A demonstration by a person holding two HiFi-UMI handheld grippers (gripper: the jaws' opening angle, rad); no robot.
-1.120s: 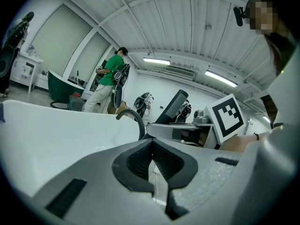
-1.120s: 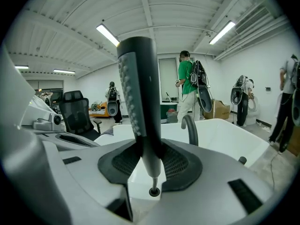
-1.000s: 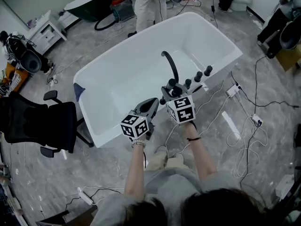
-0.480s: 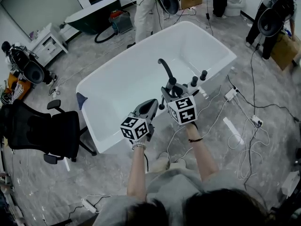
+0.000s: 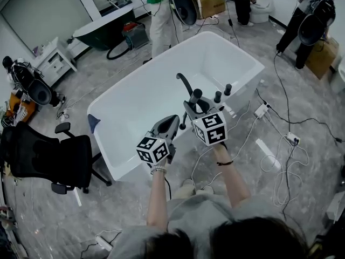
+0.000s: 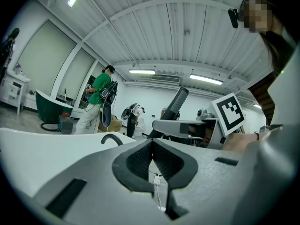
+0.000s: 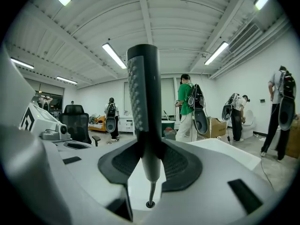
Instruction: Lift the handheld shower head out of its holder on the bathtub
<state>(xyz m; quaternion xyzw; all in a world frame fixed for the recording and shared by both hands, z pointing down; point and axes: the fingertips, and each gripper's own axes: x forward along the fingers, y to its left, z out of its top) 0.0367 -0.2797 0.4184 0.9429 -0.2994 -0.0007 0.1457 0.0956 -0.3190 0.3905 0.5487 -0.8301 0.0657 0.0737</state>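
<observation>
The handheld shower head [image 7: 143, 93] is a black stick with a dotted face. It stands upright between the pads of my right gripper [image 7: 145, 158], which is shut on its lower stem; a thin hose [image 7: 151, 191] runs down from it. In the head view the right gripper [image 5: 193, 102] holds the shower head [image 5: 195, 94] above the near rim of the white bathtub [image 5: 135, 161], beside the curved black spout [image 5: 183, 81] and black knobs [image 5: 217, 96]. My left gripper [image 5: 173, 117] hovers to its left, shut and empty [image 6: 151, 146]. The holder is hidden.
A black office chair [image 5: 48, 152] stands left of the tub. Cables and power strips [image 5: 280, 144] lie on the floor at the right. People [image 5: 159, 9] stand beyond the tub near a dark green tub [image 5: 102, 26] and a white cabinet [image 5: 54, 58].
Both grippers have risen a little over the tub's rim, and the shower head has gone up with the right one. The people at the back have shifted.
</observation>
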